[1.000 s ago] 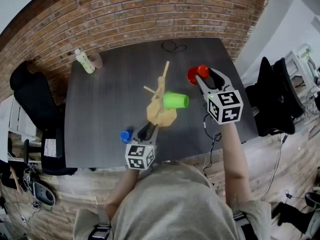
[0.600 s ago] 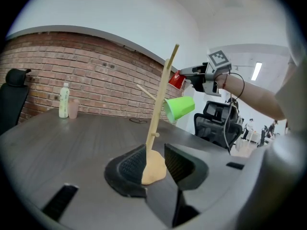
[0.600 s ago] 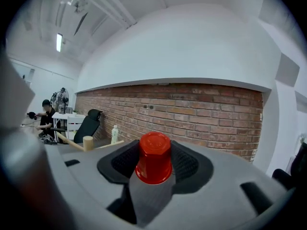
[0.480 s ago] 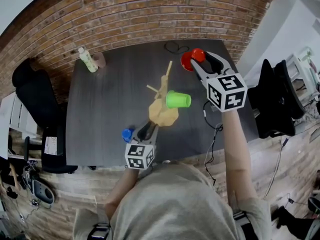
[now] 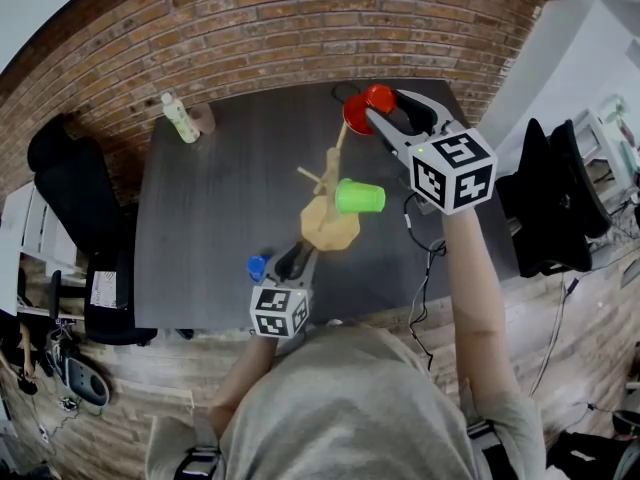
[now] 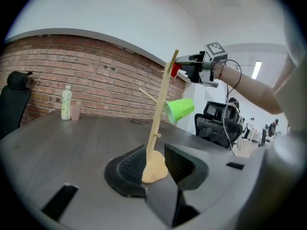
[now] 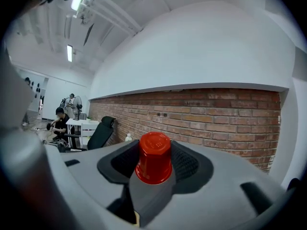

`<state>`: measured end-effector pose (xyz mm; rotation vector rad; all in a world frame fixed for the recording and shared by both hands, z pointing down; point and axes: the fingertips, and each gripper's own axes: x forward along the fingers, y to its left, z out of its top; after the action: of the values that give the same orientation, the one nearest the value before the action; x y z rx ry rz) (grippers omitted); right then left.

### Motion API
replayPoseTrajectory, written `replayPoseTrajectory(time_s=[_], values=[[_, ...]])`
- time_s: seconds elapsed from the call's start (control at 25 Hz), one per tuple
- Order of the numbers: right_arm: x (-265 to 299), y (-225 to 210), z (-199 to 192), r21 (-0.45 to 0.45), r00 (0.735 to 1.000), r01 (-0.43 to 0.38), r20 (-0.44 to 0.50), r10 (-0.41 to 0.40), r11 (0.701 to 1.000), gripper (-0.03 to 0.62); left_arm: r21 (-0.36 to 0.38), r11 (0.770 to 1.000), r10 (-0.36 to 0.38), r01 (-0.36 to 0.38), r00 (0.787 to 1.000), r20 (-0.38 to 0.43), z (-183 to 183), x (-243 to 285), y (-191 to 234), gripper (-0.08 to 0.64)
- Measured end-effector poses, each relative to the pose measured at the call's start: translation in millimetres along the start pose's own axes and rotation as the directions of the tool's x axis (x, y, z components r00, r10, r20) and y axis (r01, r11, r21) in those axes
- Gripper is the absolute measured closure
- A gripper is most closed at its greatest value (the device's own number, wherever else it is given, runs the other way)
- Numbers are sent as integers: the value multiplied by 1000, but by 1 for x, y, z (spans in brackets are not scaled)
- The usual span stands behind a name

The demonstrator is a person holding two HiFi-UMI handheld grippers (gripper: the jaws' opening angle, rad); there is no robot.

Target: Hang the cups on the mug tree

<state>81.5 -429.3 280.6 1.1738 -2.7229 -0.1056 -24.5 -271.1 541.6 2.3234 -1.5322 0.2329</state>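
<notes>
Now the right hand-held gripper (image 5: 385, 116), clamping the red cup (image 5: 357, 115), is sitting higher than before, beside the mug tree (image 5: 328, 183) top; the left hand-held gripper (image 5: 297, 261) is clamping the tree base (image 5: 330, 232).

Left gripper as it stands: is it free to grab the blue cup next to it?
Probably not yet. The blue cup lies right beside the left gripper, with nothing between, but its fingers are closed on the base of the mug tree; it would have to let go first.
</notes>
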Motion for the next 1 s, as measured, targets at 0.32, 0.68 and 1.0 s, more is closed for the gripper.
replayPoseTrajectory(time_s=[0.32,0.68,1.0], values=[[8,16,-6,12,995,-90,-47,91,996,388,1,1000,2,-2,1000,-7,-3,-3,0,446],[15,26,-15,137,972,-213,-70,224,967,383,-2,1000,1,-1,1000,-10,-5,0,2,446],[25,21,-18,178,976,-202,-48,213,963,370,-7,1000,0,0,1000,-17,-7,1,3,446]])
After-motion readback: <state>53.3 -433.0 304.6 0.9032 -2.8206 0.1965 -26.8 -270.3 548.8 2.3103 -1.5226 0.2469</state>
